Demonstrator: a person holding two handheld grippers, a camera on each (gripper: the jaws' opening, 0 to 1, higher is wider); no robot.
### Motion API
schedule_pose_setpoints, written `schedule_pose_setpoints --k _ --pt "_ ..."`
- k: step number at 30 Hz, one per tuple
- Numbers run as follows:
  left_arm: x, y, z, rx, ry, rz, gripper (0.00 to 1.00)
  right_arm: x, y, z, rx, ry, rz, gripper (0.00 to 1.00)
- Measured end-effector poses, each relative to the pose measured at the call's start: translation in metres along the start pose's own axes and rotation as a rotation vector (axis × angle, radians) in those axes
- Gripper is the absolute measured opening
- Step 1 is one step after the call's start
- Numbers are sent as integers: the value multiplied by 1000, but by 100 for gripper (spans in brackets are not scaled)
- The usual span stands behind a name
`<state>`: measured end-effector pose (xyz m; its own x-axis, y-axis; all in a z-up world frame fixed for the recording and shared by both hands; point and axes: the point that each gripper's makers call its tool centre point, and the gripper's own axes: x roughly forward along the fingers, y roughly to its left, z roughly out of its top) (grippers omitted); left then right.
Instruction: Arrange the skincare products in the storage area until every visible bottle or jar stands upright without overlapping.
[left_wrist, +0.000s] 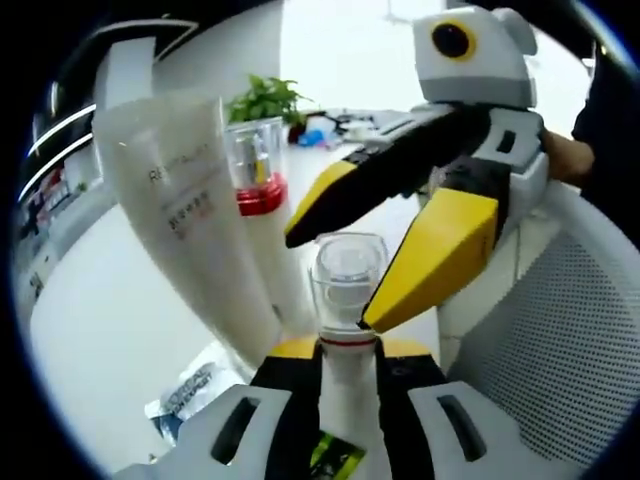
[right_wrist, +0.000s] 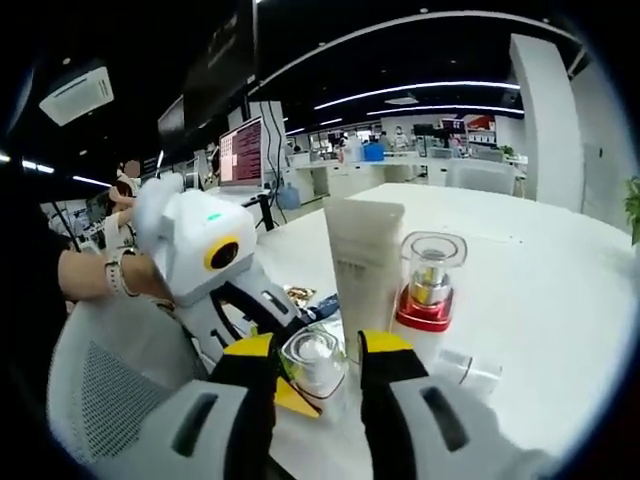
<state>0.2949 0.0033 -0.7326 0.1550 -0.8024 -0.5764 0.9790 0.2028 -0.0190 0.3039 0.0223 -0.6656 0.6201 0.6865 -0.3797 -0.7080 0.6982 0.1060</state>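
Observation:
A small white bottle (left_wrist: 346, 395) with a clear cap (left_wrist: 348, 268) stands between my left gripper's (left_wrist: 350, 350) yellow-tipped jaws, which are shut on its neck. My right gripper (left_wrist: 328, 282) reaches in from the right, open, with one jaw on each side of the clear cap. In the right gripper view the same cap (right_wrist: 315, 362) sits between my right gripper's (right_wrist: 318, 350) jaws. A tall white tube (left_wrist: 190, 200) (right_wrist: 362, 260) stands upright just behind. Beside it stands a bottle with a red band (left_wrist: 258, 172) (right_wrist: 428, 285) under a clear cover.
A white mesh chair (left_wrist: 565, 340) (right_wrist: 105, 385) is close by. A printed packet (left_wrist: 190, 395) lies on the white table (right_wrist: 540, 260). A loose clear cap (right_wrist: 466, 372) lies on its side. A potted plant (left_wrist: 265, 100) stands far back. A person's hand (right_wrist: 90, 272) holds the left gripper.

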Motion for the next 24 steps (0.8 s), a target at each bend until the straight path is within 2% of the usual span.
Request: schedule_pose_setpoints --k 3,6,11,15,18,20,24 --pt "2 1 -9 44 46 12 21 0 1 -3 5 14 6 33" --pt "2 2 -10 36 53 15 28 0 3 -7 -5 30 9 35" --pt "-2 8 -17 11 83 37 25 1 0 -18 -14 82 4 35" --pt "-3 10 -20 17 102 42 29 2 -3 -35 -17 169 -8 35" --pt "-4 10 -19 10 98 39 26 4 -1 -42 -5 200 3 34" --pt "-3 9 -23 12 118 34 24 5 -1 -49 -30 243 2 33" --pt "-4 7 -27 28 138 18 21 8 0 -62 12 305 27 29"
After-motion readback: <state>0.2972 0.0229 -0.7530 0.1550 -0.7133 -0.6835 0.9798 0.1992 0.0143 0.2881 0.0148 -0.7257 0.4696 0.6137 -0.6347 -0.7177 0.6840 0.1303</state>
